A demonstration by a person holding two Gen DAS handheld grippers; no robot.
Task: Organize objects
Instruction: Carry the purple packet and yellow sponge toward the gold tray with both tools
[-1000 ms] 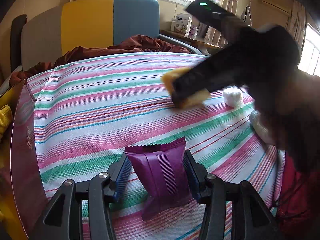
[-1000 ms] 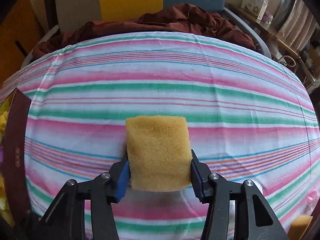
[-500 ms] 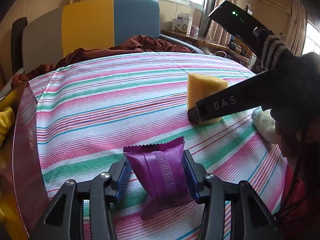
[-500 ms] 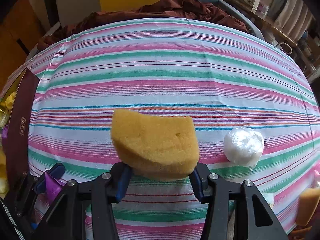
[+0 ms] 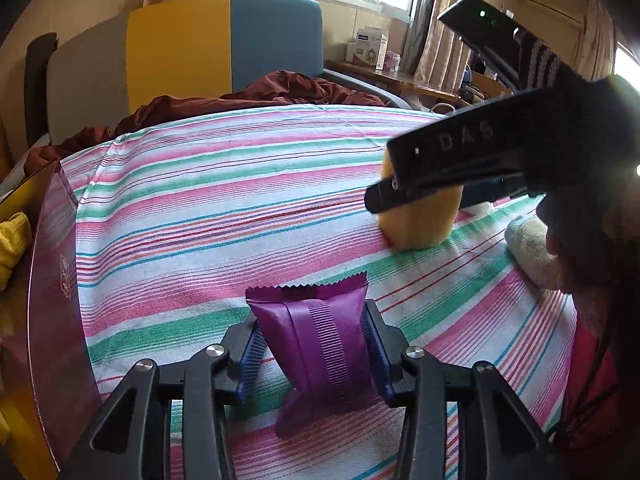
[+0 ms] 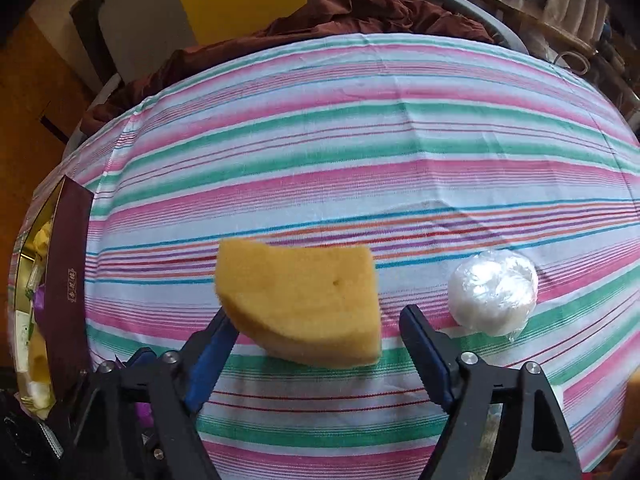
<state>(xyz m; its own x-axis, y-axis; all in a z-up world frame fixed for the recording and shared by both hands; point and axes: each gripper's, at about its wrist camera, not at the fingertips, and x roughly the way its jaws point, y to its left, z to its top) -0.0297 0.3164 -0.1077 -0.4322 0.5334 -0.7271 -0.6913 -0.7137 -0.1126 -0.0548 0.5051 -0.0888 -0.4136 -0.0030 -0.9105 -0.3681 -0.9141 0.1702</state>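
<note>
Left gripper (image 5: 314, 354) sits low over the striped cloth (image 5: 224, 208), jaws narrowed onto a purple packet (image 5: 320, 344). Blue pads press both sides of the packet, which stands upright with its crimped top edge up and its lower end touching the cloth.

Right gripper (image 6: 316, 330) points steeply down, jaws opening, spread wide. The sponge (image 6: 304, 300) lies between them, tilted. The left pad looks to be at or just off its lower left corner; the right pad is clearly apart from it, with a gap showing. So no grip on the sponge. In the left wrist view the sponge (image 5: 420, 220) rests on the cloth under the dark body of the right gripper, which covers its top.

A white wrapped ball (image 6: 493, 294) sits on the cloth just right of the sponge, beside the right finger. A pale cloth roll (image 5: 532, 248) lies near the cloth's right edge, partly behind a hand.

A dark red box (image 6: 70, 280) stands open at the left edge of the cloth, with yellow items inside, well apart from the sponge. Behind the cloth is a rumpled maroon blanket (image 5: 280, 90) and a yellow and blue panel (image 5: 224, 40).
</note>
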